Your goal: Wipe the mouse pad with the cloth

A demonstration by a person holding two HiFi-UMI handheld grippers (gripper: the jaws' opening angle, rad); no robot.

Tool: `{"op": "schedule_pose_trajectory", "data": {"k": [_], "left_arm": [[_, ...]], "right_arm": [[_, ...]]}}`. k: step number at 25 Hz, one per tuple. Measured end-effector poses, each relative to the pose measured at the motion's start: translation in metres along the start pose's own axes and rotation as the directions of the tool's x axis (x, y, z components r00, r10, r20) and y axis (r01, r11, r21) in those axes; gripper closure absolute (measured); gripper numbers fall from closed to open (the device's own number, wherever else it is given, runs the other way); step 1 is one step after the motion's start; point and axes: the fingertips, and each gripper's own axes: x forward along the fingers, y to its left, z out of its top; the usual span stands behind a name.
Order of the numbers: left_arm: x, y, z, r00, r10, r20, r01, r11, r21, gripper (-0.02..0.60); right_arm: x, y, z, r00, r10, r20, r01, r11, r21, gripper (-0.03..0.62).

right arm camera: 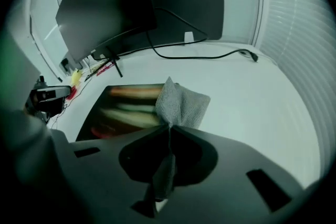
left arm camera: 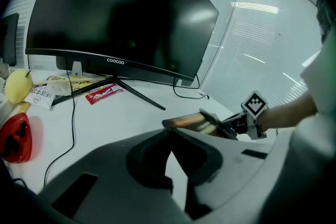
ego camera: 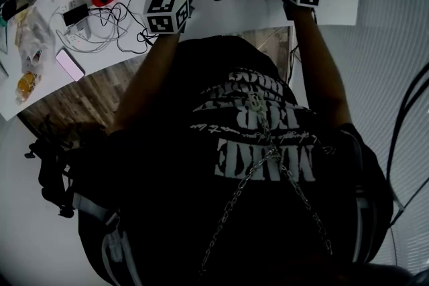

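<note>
On the desk (right arm camera: 252,97): mouse pad (right arm camera: 121,107) lies flat in front of the monitor (left arm camera: 115,13)
Right tool (right arm camera: 169,126): clamped on the cloth (right arm camera: 181,105); cloth sits over the pad's right edge
Left tool (left arm camera: 169,134): jaws closed, nothing between them; just left of the pad

I read the grey woven cloth (right arm camera: 181,105) as a coarse, open weave, matt all over. The dark rectangular mouse pad (right arm camera: 123,110) looks smooth, with a soft sheen over its blurred coloured print. The white desk top (right arm camera: 252,102) is smooth and faintly glossy, catching pale reflections. The black curved monitor screen (left arm camera: 115,13) is glossy and mirrors a bright light. The right gripper (right arm camera: 169,127) has a matt, dark grey plastic shell. The brown plank floor (ego camera: 87,94) shows wood grain with a dull finish.
</note>
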Motion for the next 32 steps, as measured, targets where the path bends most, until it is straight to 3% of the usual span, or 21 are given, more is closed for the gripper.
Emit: {"op": "schedule_pose_trajectory", "data": {"k": [3, 5, 8, 10, 12, 14, 17, 20, 27, 32], "left_arm": [[0.0, -0.002, -0.003, 1.0, 0.002, -0.008, -0.002, 1.0, 0.003, 0.584], [-0.001, -0.007, -0.003, 1.0, -0.004, -0.016, 0.004, 1.0, 0.01, 0.584], [-0.005, -0.018, -0.002, 1.0, -0.02, -0.018, 0.02, 0.999, 0.029, 0.584], [-0.008, -0.022, -0.001, 1.0, -0.02, -0.016, 0.02, 0.999, 0.032, 0.584], [-0.012, -0.022, -0.001, 1.0, -0.012, -0.015, 0.013, 0.999, 0.034, 0.584], [-0.017, -0.019, -0.002, 1.0, 0.001, -0.019, 0.0, 0.999, 0.042, 0.584], [-0.025, -0.016, -0.009, 0.999, 0.022, -0.028, -0.021, 0.999, 0.044, 0.584], [-0.028, -0.015, -0.01, 0.999, 0.031, -0.028, -0.03, 0.999, 0.045, 0.584], [-0.02, -0.024, 0.0, 1.0, 0.018, 0.002, -0.018, 0.999, 0.052, 0.584], [-0.021, -0.031, -0.003, 1.0, 0.022, 0.019, -0.023, 0.998, 0.05, 0.584]], "right_arm": [[-0.004, -0.022, -0.006, 0.999, -0.047, -0.016, 0.048, 0.997, 0.061, 0.581], [-0.014, -0.009, 0.003, 0.999, -0.028, 0.021, 0.027, 0.999, 0.034, 0.58], [-0.034, 0.065, 0.013, 0.988, 0.139, 0.068, -0.136, 0.989, -0.056, 0.581], [-0.037, 0.127, 0.003, 0.956, 0.291, 0.041, -0.289, 0.956, -0.05, 0.582], [-0.028, 0.176, -0.011, 0.921, 0.39, -0.001, -0.389, 0.918, -0.073, 0.581], [-0.011, 0.211, -0.025, 0.901, 0.43, -0.052, -0.433, 0.894, -0.115, 0.58], [0.008, 0.226, -0.045, 0.897, 0.427, -0.111, -0.44, 0.881, -0.172, 0.582], [0.005, 0.198, -0.047, 0.922, 0.373, -0.102, -0.386, 0.905, -0.181, 0.582], [-0.018, 0.067, -0.056, 0.979, 0.2, -0.041, -0.201, 0.979, -0.03, 0.582], [-0.034, -0.004, -0.061, 0.995, 0.1, -0.002, -0.099, 0.991, 0.094, 0.582]]}}
